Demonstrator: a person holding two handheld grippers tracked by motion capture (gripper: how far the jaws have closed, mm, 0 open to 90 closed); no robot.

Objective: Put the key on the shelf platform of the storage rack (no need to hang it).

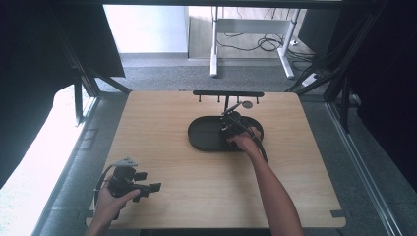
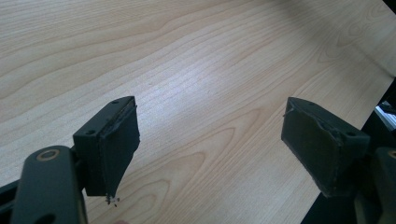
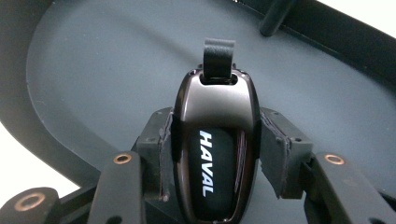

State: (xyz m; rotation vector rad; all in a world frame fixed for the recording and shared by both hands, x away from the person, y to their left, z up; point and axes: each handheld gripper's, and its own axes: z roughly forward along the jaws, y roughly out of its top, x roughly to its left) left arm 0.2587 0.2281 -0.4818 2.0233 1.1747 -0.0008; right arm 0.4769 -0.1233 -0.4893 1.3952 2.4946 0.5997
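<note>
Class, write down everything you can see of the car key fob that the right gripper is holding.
The key fob is an elongated, rounded, glossy dark shell, apparently plastic, with a silvery sheen near its top and white HAVAL lettering down its face. A short black strap loop sticks out of a slot at its far end. The right gripper clamps its two sides between padded jaws, holding it over the floor of the black oval tray.

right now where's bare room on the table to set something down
Most of the wooden table is bare: the left stretch between the oval black tray and the left gripper, the near middle, and the right edge. Crowded: the tray, where the right gripper clamps a Haval key fob, under the hook rack.
</note>
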